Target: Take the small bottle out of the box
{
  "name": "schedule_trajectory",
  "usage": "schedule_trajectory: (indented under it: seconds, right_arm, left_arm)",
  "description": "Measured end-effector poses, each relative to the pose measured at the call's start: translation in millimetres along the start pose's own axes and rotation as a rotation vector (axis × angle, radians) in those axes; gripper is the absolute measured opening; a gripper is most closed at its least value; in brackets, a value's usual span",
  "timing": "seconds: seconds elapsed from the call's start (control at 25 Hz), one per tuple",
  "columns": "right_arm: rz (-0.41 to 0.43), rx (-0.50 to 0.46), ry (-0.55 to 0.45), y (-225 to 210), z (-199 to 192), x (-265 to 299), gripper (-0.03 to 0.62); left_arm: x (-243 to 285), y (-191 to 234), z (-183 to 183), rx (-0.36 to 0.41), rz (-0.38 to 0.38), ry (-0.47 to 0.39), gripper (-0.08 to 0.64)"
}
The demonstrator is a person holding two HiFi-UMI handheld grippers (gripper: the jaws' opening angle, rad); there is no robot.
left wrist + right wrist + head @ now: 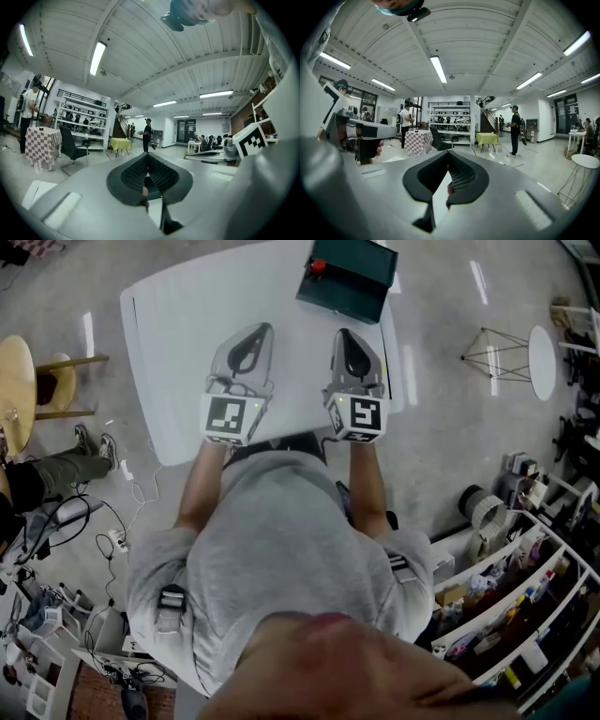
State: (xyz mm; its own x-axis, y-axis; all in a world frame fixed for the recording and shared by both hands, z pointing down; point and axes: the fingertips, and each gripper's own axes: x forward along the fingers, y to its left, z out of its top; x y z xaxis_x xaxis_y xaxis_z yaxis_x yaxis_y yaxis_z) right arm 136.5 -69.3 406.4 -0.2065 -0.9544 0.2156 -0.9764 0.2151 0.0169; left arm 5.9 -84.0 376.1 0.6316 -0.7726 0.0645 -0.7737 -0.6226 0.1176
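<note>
Not started: my left gripper and right gripper are both closed and empty, well short of the box (desk's far edge).

Grey short-sleeved T-shirt; dark buckled straps on both shoulders. Left gripper, right gripper: grey shells, black-and-white marker cubes.

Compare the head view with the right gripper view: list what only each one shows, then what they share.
Only the head view: the dark green box at the far edge of the white table, and the packed shelves at lower right. Only the right gripper view: ceiling lights, a checkered table, a yellow-green table and a standing person. Both: the right tool, jaws together and empty, the left tool, and the round white side table.
</note>
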Motion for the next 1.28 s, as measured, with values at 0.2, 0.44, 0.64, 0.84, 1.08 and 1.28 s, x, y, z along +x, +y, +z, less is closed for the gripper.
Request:
schedule_trajectory:
  seconds: [0.2,0.44,0.64,0.84,1.08,1.28]
  right_arm:
    - [0.044,0.006,0.025,-16,-6,35,0.003]
    - [0.098,0.013,0.06,-32,-12,74,0.003]
    - [0.133,0.006,0.09,-46,-23,105,0.003]
    - [0.158,0.005,0.122,-58,-37,124,0.003]
    - [0.188,0.006,0.155,-63,-60,153,0.003]
    - [0.208,-0.008,0.177,-65,-72,170,0.003]
  left_arm:
    - [28,15,-9,0.003,0.044,0.03,0.012]
    - [55,32,-20,-0.006,0.108,0.066,0.012]
    - [78,46,-37,-0.021,0.148,0.097,0.012]
    - [90,52,-51,-0.034,0.182,0.127,0.012]
    - [100,64,-79,-0.068,0.218,0.159,0.012]
    - [104,64,-90,-0.081,0.233,0.179,0.012]
